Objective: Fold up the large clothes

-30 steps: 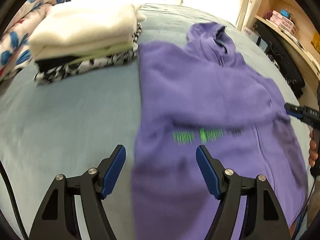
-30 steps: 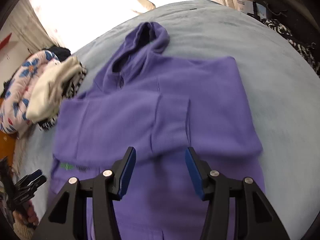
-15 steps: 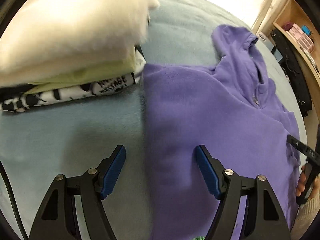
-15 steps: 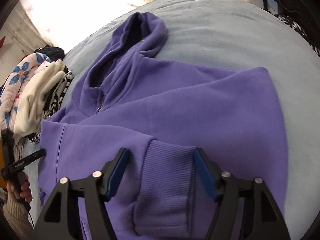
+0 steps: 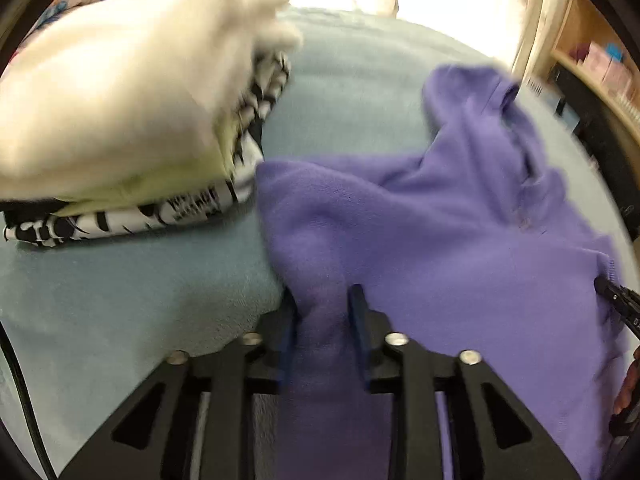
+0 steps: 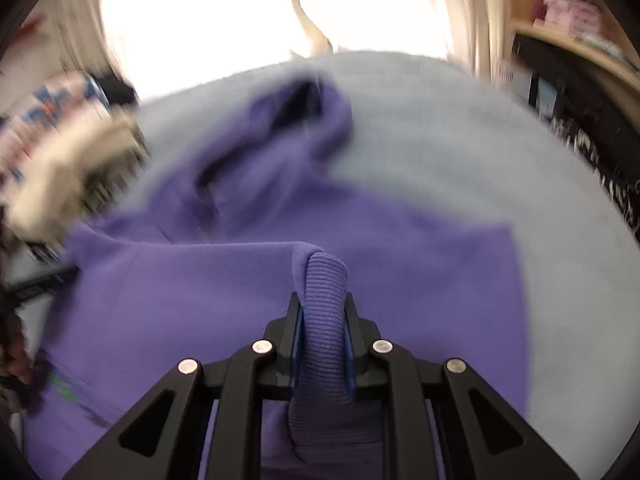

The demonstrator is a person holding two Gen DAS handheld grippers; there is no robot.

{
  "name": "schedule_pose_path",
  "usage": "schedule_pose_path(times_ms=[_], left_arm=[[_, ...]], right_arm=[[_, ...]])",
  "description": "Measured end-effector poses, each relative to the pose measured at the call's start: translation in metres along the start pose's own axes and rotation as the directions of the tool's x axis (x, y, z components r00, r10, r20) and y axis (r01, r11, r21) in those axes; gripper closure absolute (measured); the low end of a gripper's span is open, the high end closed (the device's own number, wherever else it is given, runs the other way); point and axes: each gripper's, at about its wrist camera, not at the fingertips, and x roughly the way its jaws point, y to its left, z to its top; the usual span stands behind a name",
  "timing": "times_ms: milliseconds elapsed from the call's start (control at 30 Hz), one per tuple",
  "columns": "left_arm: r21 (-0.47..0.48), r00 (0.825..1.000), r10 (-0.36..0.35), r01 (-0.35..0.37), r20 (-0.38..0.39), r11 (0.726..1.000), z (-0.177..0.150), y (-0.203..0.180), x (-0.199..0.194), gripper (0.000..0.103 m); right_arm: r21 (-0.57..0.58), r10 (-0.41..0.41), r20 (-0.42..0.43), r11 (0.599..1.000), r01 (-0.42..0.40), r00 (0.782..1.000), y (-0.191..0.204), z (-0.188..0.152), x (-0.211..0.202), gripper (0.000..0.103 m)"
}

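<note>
A purple hoodie [image 5: 460,240] lies spread on the pale blue bed, hood pointing away from me; it also shows in the right wrist view [image 6: 420,264]. My left gripper [image 5: 322,308] is shut on the hoodie's left edge, with fabric bunched between the blue pads. My right gripper [image 6: 322,308] is shut on the ribbed sleeve cuff [image 6: 324,280], which stands up in a loop between the pads. The tip of the right gripper [image 5: 616,300] shows at the right of the left wrist view.
A stack of folded clothes [image 5: 120,120], cream on top and black-and-white below, sits on the bed [image 5: 120,300] just left of the hoodie. A floral quilt [image 6: 44,96] lies beyond it. Wooden shelves [image 6: 580,40] stand at the right.
Both grippers have closed: the left on the hoodie's left edge, the right on the sleeve cuff. Both views are blurred by motion, and the fabric is lifted at each grip.
</note>
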Motion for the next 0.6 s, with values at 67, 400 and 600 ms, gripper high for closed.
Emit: schedule_pose_path(times_ms=[67, 400, 600], left_arm=[[0.001, 1.0, 0.015, -0.015, 0.004, 1.0, -0.001, 0.002, -0.001, 0.063], [0.181, 0.982, 0.121, -0.147, 0.144, 0.972, -0.006, -0.018, -0.08, 0.06], [0.141, 0.984, 0.07, -0.093, 0.162, 0.986, 0.021, -0.051, -0.059, 0.06]], right_arm=[[0.032, -0.01, 0.009, 0.999, 0.01, 1.0, -0.001, 0.0, -0.002, 0.079], [0.039, 0.049, 0.13, 0.998, -0.055, 0.99, 0.012, -0.003, -0.071, 0.055], [-0.11, 0.173, 0.084, 0.98, -0.163, 0.981, 0.097, 0.002, -0.05, 0.055]])
